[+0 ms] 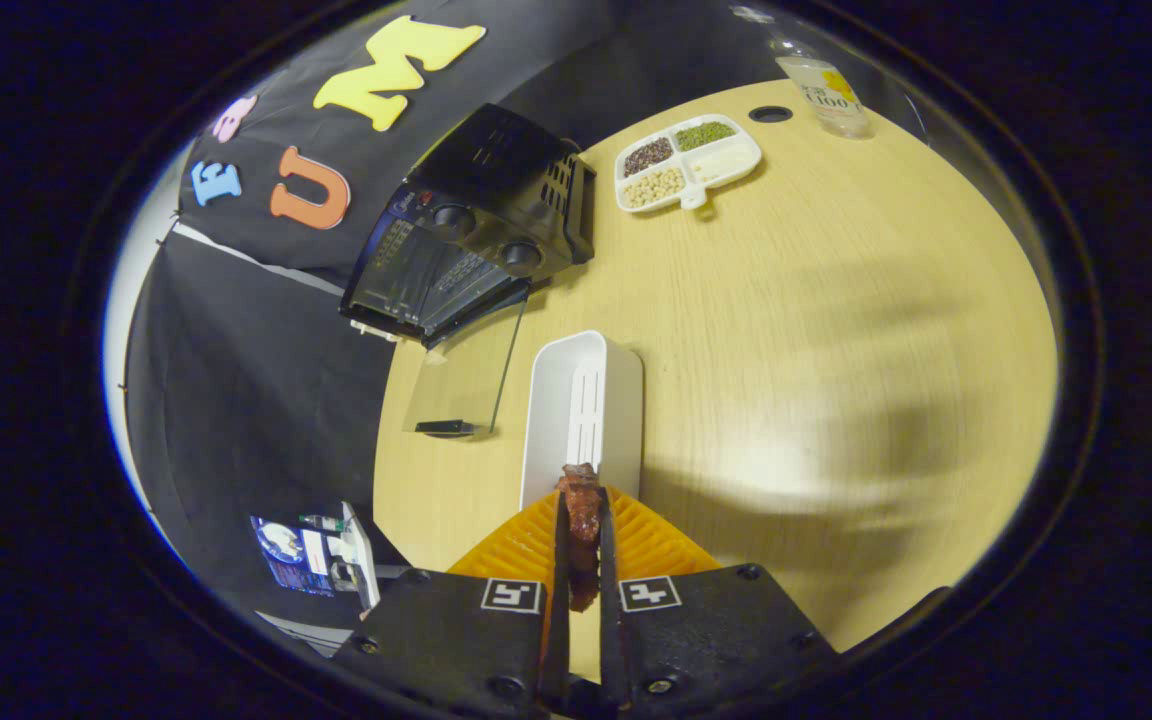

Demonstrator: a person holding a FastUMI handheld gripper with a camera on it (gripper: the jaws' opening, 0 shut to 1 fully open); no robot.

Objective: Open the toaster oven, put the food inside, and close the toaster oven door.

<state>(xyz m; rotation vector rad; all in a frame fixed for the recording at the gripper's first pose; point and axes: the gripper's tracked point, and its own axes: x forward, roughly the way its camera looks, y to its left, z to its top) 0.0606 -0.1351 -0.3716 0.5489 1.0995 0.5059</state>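
I see the toaster oven (476, 235) far left with its glass door (461, 385) dropped open. Next, a white tray (584, 400) just ahead of my gripper (582, 520), pinching what looks like 1 piece of reddish meat (582, 515). Divided snack dish (688, 162) and a bottle (826, 92) sit beyond, right.

Wooden table (816, 330): oven (476, 235), trays (586, 410).
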